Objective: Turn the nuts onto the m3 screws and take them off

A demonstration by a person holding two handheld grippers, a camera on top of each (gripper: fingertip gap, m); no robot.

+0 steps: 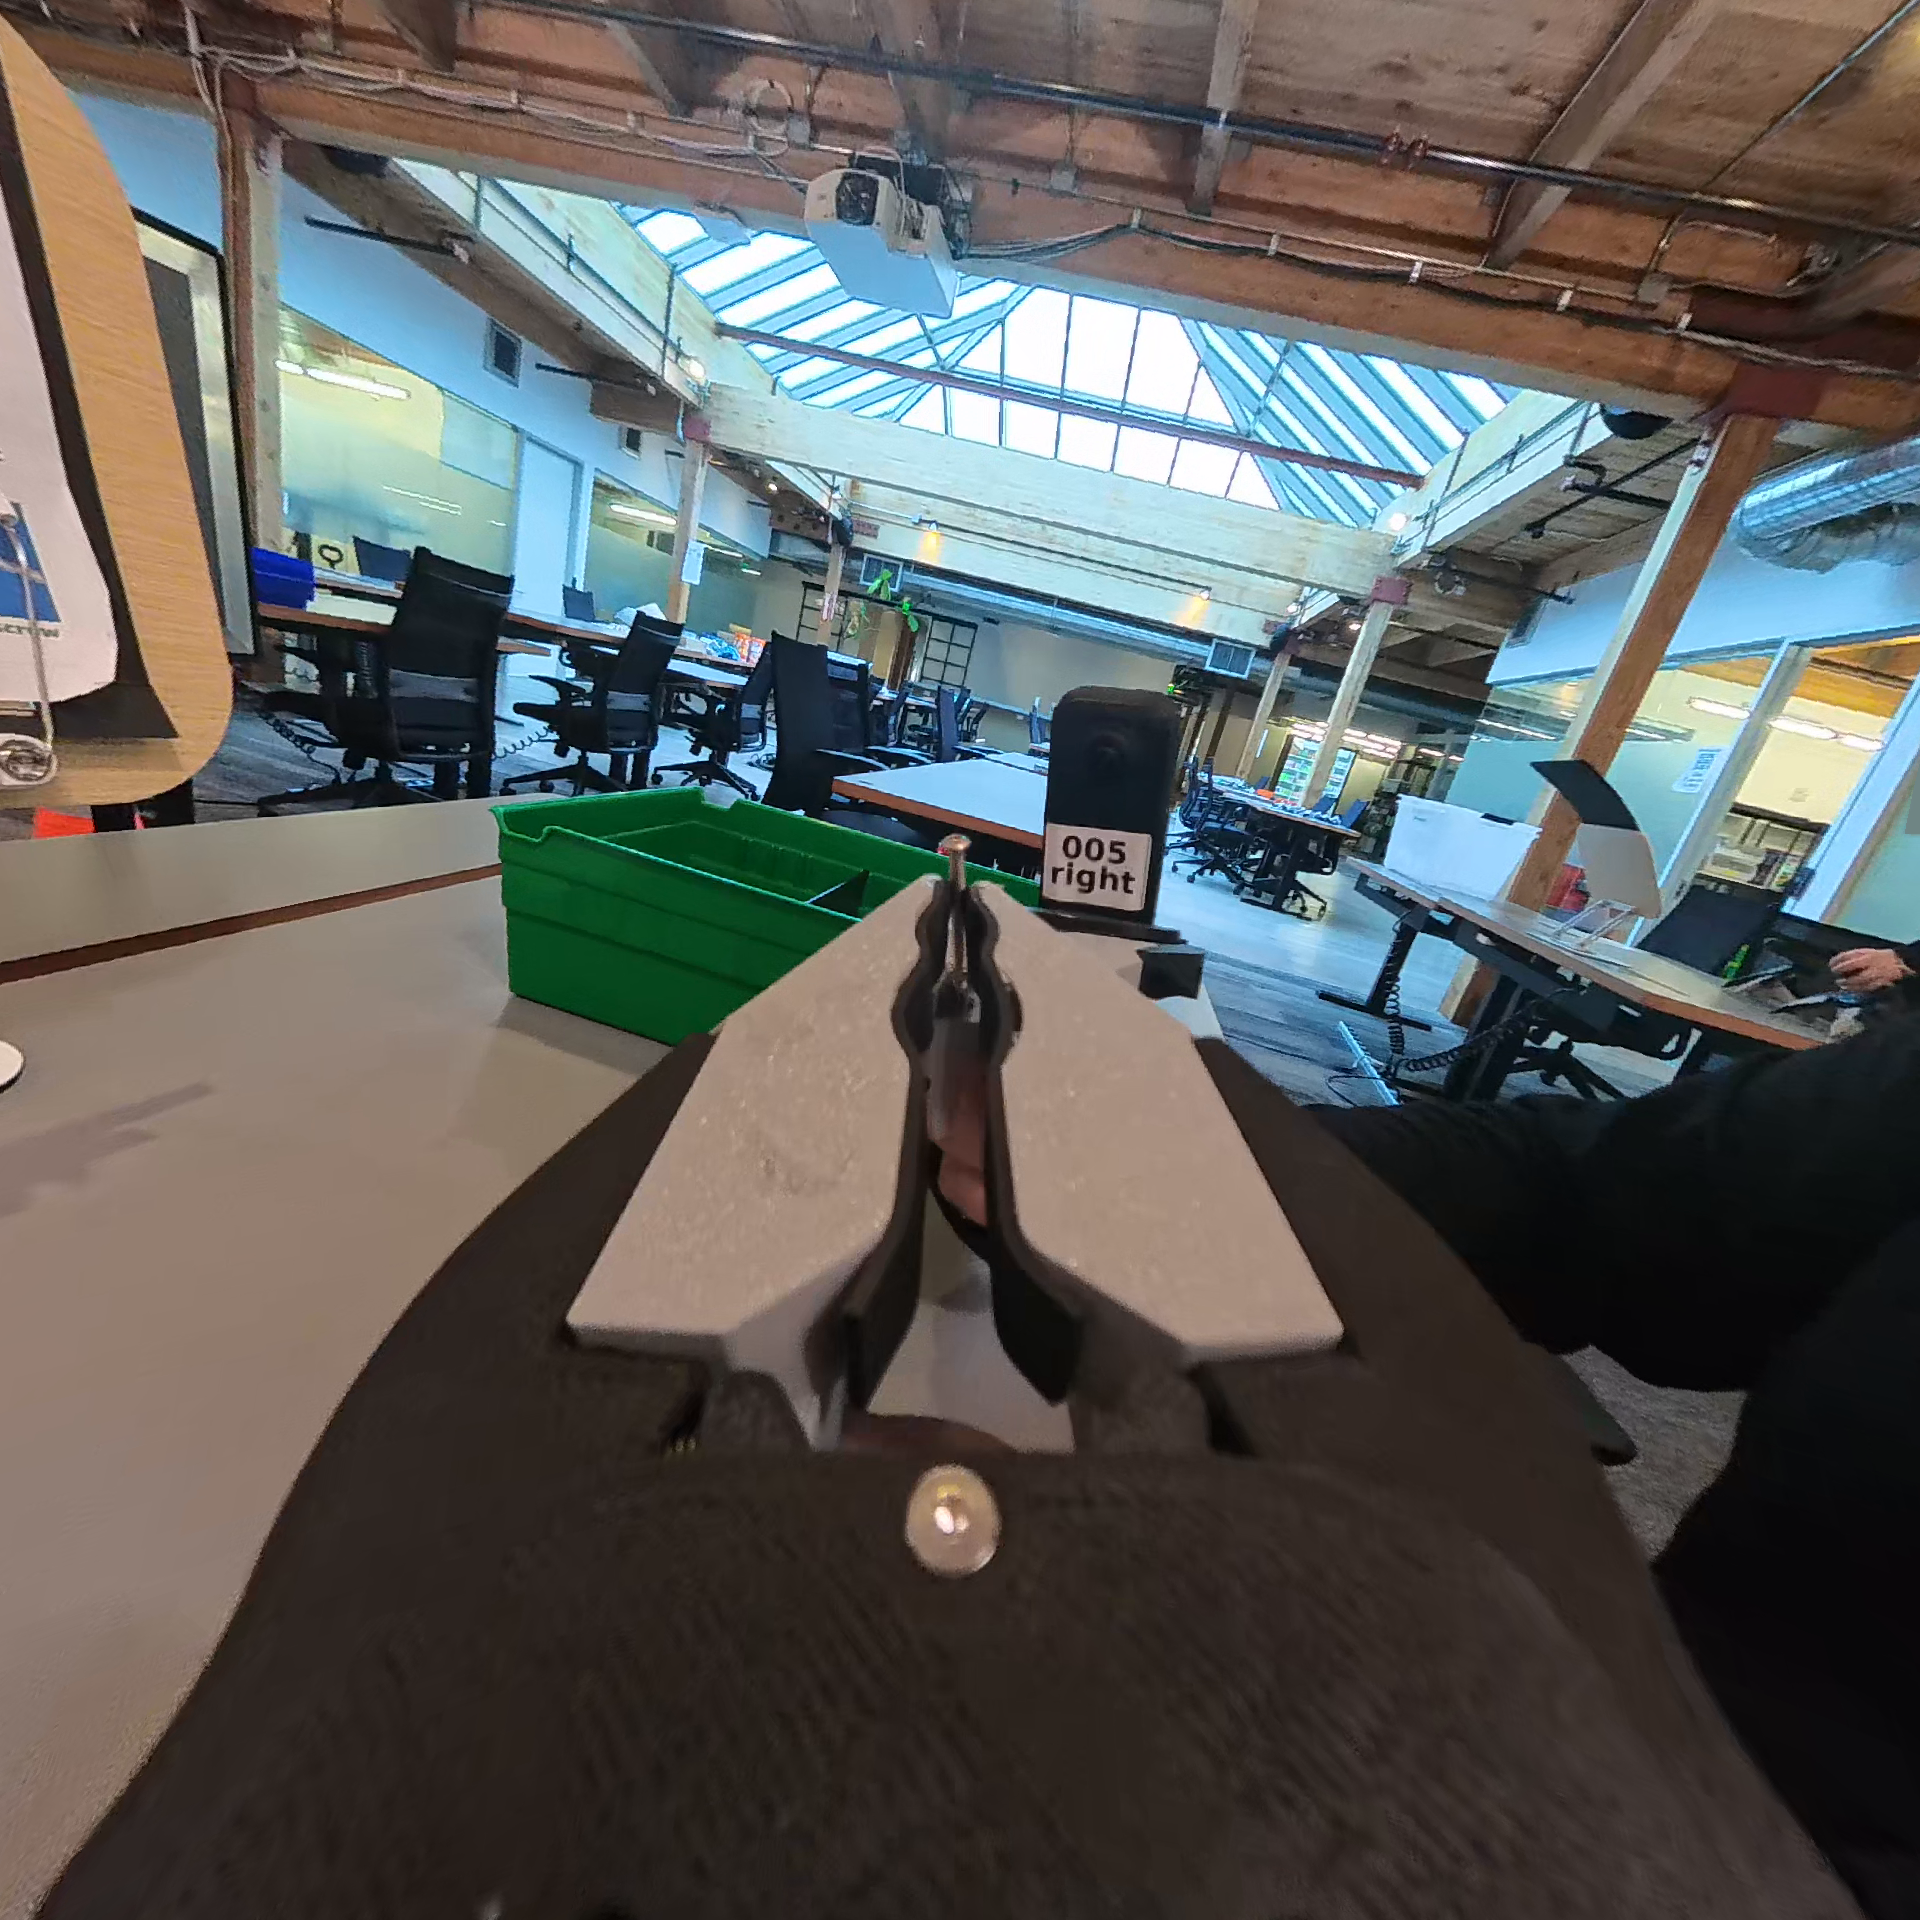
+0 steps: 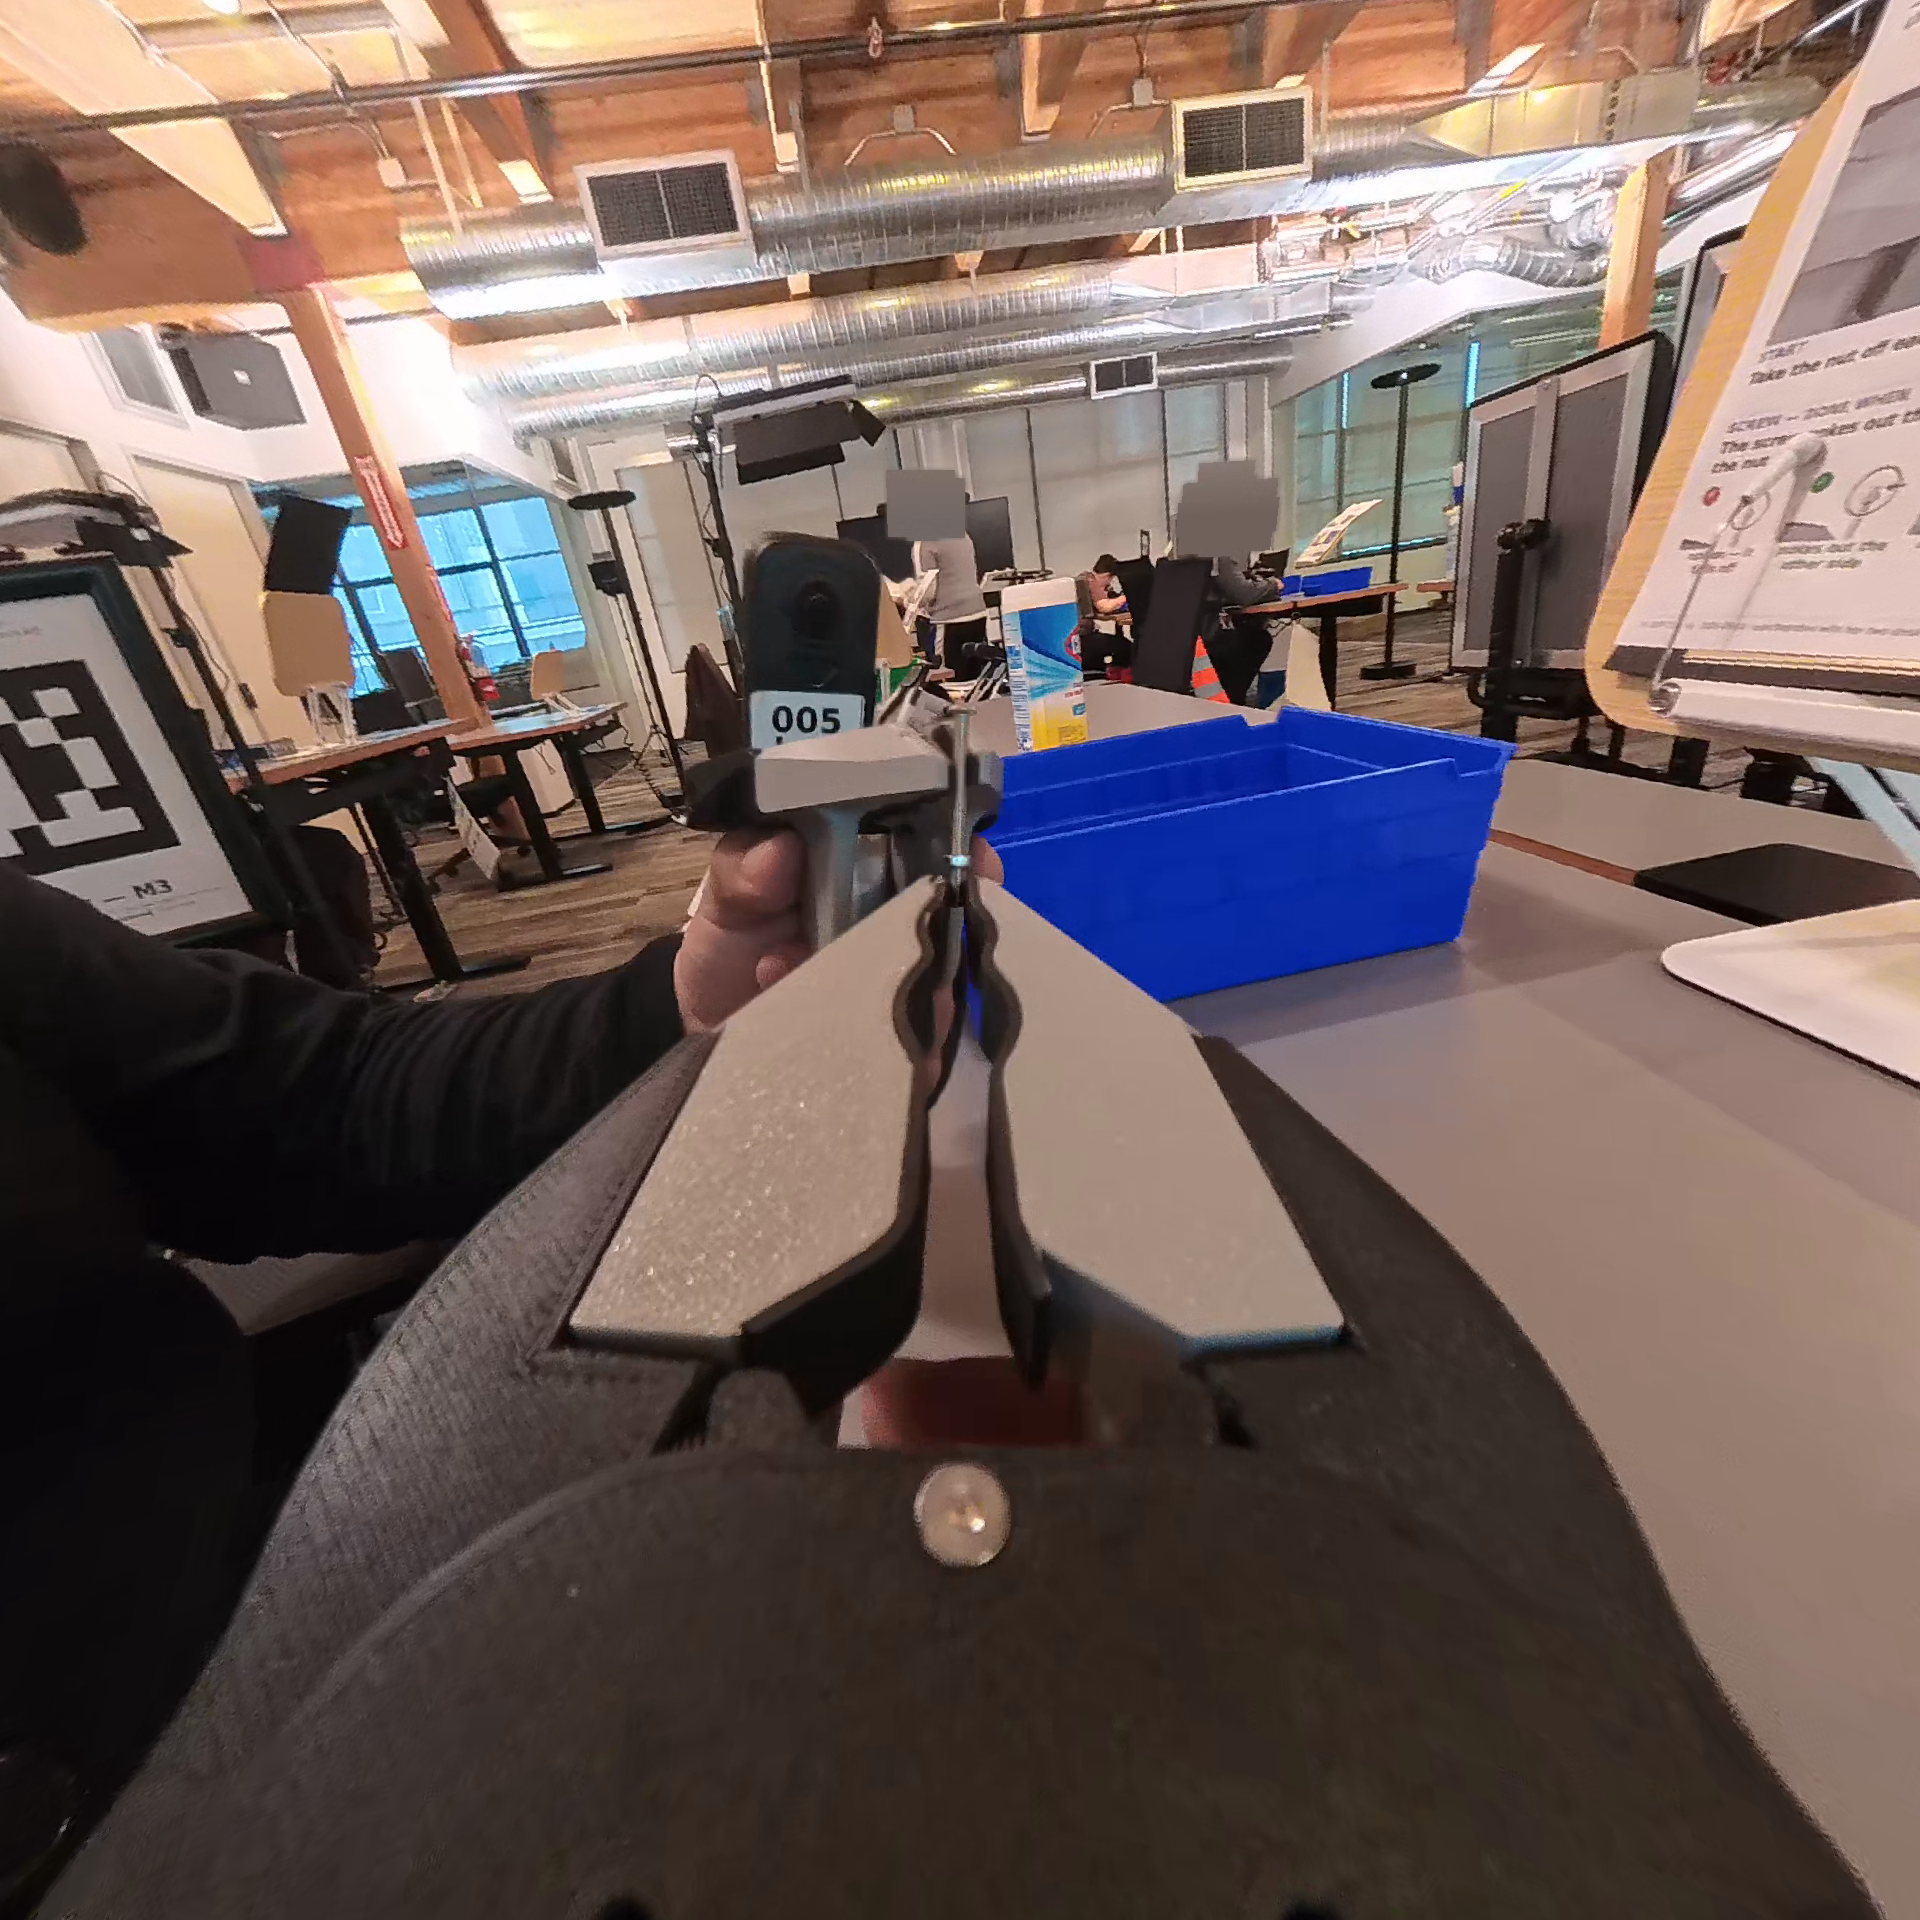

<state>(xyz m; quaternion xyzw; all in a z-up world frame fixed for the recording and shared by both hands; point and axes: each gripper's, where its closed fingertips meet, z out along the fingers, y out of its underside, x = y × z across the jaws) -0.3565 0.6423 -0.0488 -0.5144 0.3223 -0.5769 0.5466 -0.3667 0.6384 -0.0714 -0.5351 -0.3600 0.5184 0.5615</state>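
My left gripper (image 1: 956, 899) is shut on a thin m3 screw (image 1: 954, 883), which stands upright with its head above the fingertips. In the right wrist view the left gripper (image 2: 961, 779) shows from the side, held in a hand, with the screw (image 2: 958, 805) hanging down from it. A small shiny nut (image 2: 954, 860) sits on the screw's lower end. My right gripper (image 2: 951, 894) is shut at its tips on that nut from below. The right gripper's black camera body (image 1: 1107, 800) shows just behind the left fingers.
A green bin (image 1: 665, 894) stands on the grey table (image 1: 260, 1091) at the left. A blue bin (image 2: 1247, 852) stands to the right of the grippers. An instruction sheet on a stand (image 2: 1787, 499) and a black pad (image 2: 1766, 878) are at the far right. A wipes canister (image 2: 1044, 665) stands behind. My two grippers' fingertips are within a few centimetres of each other.
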